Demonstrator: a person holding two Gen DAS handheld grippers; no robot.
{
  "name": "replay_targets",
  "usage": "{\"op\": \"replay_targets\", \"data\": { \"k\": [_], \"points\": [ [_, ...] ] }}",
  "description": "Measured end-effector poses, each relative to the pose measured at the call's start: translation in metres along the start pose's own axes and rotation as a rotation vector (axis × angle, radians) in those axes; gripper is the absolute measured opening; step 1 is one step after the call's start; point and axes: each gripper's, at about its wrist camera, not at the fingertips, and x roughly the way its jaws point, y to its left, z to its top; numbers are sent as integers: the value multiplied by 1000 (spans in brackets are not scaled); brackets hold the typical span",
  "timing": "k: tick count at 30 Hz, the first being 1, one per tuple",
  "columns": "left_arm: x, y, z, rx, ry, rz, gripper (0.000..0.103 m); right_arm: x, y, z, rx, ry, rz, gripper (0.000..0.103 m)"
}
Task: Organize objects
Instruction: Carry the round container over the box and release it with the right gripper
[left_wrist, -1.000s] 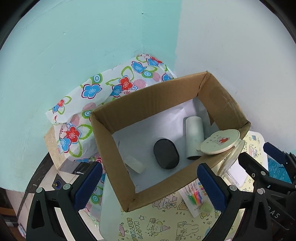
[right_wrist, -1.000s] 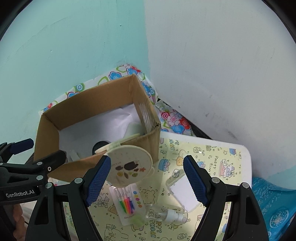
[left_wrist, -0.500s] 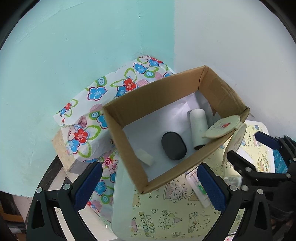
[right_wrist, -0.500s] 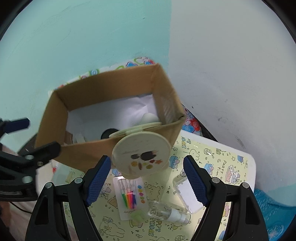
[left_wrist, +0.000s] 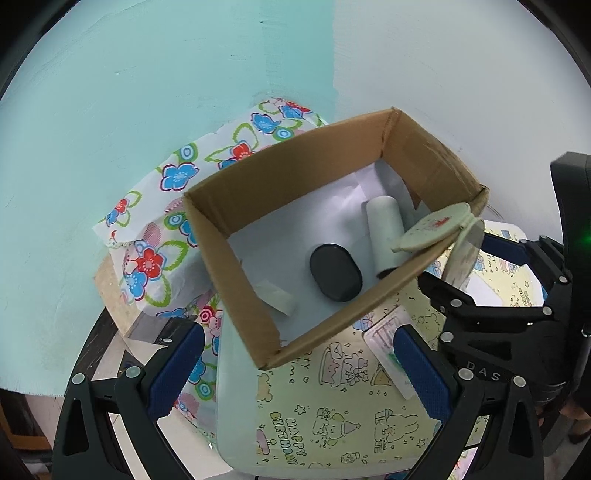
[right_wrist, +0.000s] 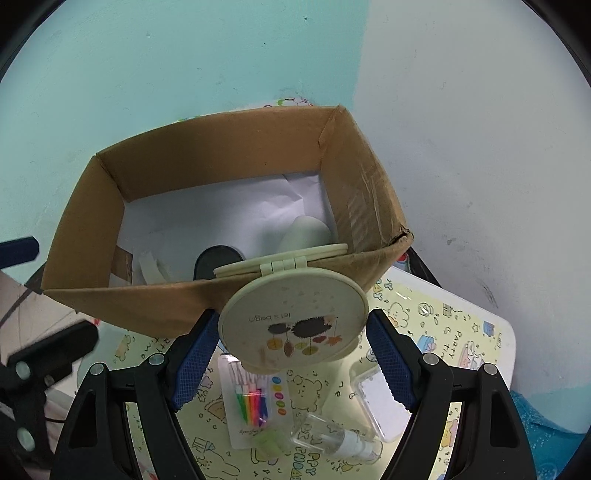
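Risk of the hinged mirror snagging on the box wall

Compact mirror (right_wrist: 293, 325), cream and round, sat between the blue pads of the right claw (right_wrist: 288, 354), which was clamped across its lower disc. Its hinge lay level with the near wall of the cardboard box (right_wrist: 207, 170), and the upper leaf stuck out flat over the box interior. The left claw (left_wrist: 295, 369) stood apart with nothing in it, hovering above the near corner of the box and the patterned tabletop (left_wrist: 332, 435).

Trouble looked likeliest at that near wall. With one leaf inside and the other outside, the mirror straddled the cardboard edge; a release there could leave it hung on the rim or let it tip back onto the tabletop. Pushing ahead without more height could shove the light box, which stood close to the tabletop's far edge. The loose hinge could also swing and shift the grip, since only the disc's rim was pinched.

Inside the box lay a black oval case (left_wrist: 335, 272), a pale cylinder (left_wrist: 384, 232) and a small white block (left_wrist: 275, 297); a hard drop might knock the mirror glass against them. A card of coloured picks (right_wrist: 255, 400), a clear spray bottle (right_wrist: 332, 437) and a clear case (right_wrist: 376, 398) waited on the tabletop.
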Motion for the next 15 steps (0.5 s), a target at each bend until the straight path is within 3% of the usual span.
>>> {"op": "replay_targets", "data": {
  "k": [1, 15],
  "points": [
    [1, -1, 1, 3, 2, -2, 103, 0, -1, 0, 2, -1, 8, 76],
    [-3, 2, 6, -21, -11, -39, 103, -20, -1, -3, -2, -30, -35, 76]
  ]
}}
